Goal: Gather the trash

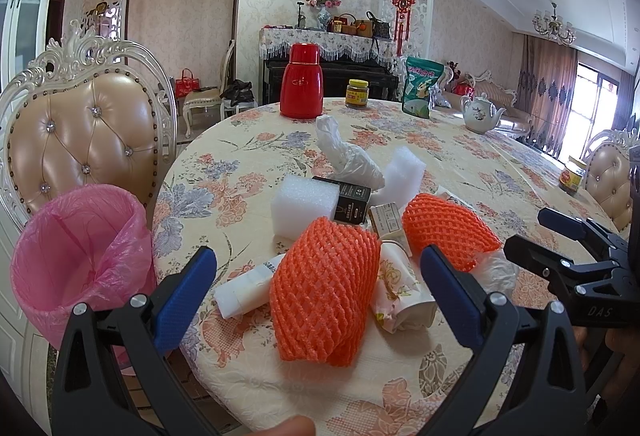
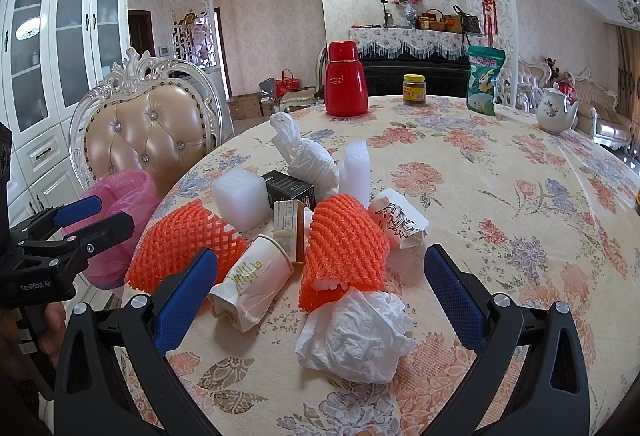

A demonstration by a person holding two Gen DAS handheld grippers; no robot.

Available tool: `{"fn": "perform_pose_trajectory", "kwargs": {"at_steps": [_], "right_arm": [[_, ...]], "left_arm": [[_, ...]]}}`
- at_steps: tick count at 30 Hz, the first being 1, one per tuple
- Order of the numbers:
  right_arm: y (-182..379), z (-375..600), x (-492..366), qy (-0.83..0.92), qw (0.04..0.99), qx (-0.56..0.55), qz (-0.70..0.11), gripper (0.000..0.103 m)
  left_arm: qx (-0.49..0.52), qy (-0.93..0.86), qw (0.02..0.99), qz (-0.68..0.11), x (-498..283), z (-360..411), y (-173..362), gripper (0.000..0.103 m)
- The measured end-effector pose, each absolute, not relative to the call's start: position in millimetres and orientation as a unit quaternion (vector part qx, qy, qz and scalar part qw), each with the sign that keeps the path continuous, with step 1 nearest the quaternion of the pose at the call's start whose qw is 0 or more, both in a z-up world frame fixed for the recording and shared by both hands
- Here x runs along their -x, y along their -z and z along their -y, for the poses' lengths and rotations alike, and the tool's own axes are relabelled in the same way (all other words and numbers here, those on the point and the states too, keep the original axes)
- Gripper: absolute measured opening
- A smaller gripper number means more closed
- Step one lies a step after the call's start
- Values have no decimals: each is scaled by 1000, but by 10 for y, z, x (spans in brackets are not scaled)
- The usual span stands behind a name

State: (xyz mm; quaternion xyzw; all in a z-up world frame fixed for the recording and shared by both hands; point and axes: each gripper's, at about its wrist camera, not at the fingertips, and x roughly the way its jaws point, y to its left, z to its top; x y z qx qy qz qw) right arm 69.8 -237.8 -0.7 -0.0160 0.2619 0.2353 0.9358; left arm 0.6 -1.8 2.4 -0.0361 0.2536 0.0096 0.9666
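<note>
Orange foam netting dominates the pile of trash on the floral tablecloth (image 1: 460, 156): one net sleeve (image 1: 324, 292) is framed between the left gripper (image 1: 320, 300) fingers, whose blue pads are held wide apart with nothing clamped. A second net sleeve (image 1: 448, 232) is seen at about 2 o'clock from the first, touching a small printed carton (image 1: 386, 222). White foam blocks (image 1: 304, 206) and a black box (image 1: 352, 202) are set behind, at 12 o'clock, with a twisted clear plastic bag (image 1: 348, 152) farther back. A toppled paper cup (image 1: 400, 288) is lodged between the two sleeves.

From the right wrist view, the right gripper (image 2: 320, 296) is likewise spread open and empty — a crumpled white tissue (image 2: 356, 336) is placed between its pads, just below the nearer net sleeve. The pink-lined bin (image 1: 80, 260) is found at 9 o'clock, off the table edge beside a tufted chair (image 1: 80, 132). Well apart at 12 o'clock, a red thermos (image 1: 302, 82), a yellow-lidded jar (image 1: 357, 93), a green snack bag (image 1: 420, 86) and a teapot (image 1: 480, 112) are lined along the far side.
</note>
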Motion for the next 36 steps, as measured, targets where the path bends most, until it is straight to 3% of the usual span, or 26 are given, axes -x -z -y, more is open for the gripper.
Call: {"fn": "perform_pose_trajectory", "kwargs": {"at_steps": [23,36], "right_arm": [[39,2407,-709,-223,938,20,-264,96],[290,2450,-873,-199,920,24,-337,97]], "left_arm": [[38,-7,966,-254,8,26,-2,99],[49,-5,957,-286,-112,-6,154,99]]}}
